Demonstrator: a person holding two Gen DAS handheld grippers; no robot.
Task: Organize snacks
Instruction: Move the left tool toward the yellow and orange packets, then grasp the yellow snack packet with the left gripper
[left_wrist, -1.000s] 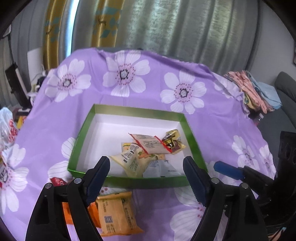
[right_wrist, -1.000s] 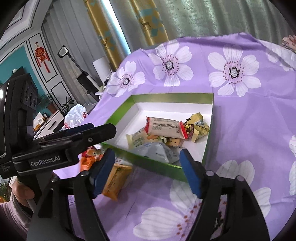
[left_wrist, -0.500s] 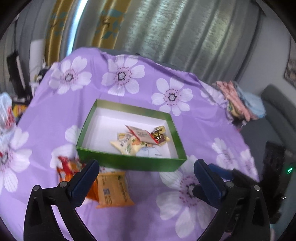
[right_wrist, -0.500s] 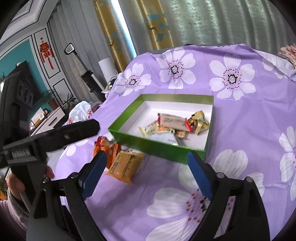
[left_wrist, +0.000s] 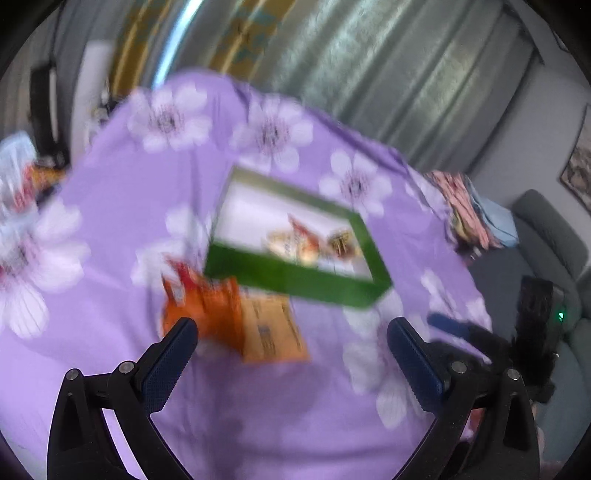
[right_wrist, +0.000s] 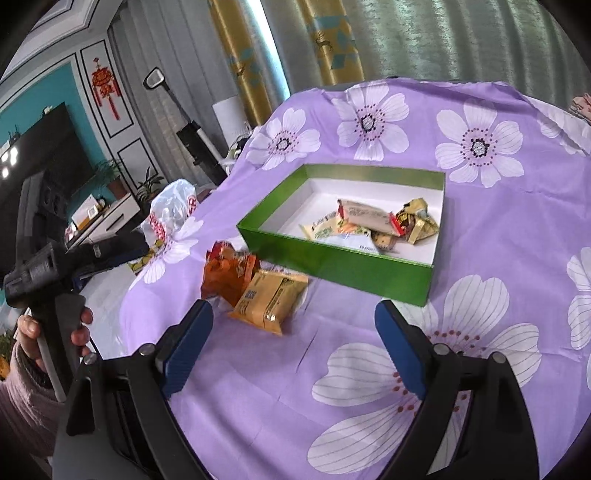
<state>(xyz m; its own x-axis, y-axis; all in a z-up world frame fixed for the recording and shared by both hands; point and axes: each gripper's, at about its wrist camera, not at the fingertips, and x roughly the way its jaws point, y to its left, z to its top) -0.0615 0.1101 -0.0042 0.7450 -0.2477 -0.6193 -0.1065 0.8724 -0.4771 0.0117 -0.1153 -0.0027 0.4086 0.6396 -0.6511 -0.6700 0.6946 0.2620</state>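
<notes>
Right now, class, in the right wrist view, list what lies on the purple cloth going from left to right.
White plastic bag → orange snack packet → yellow snack packet → green box holding wrapped snacks.

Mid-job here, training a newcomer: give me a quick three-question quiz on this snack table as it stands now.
1. True or false: the yellow snack packet lies inside the green box.
2. Which gripper is holding a snack? A) left gripper B) right gripper C) neither
3. Fill in: the orange snack packet lies on the ___ tablecloth.

Key: 1 false, it lies outside, beside the box's near wall. 2 C, both stand open and empty. 3 purple.
</notes>
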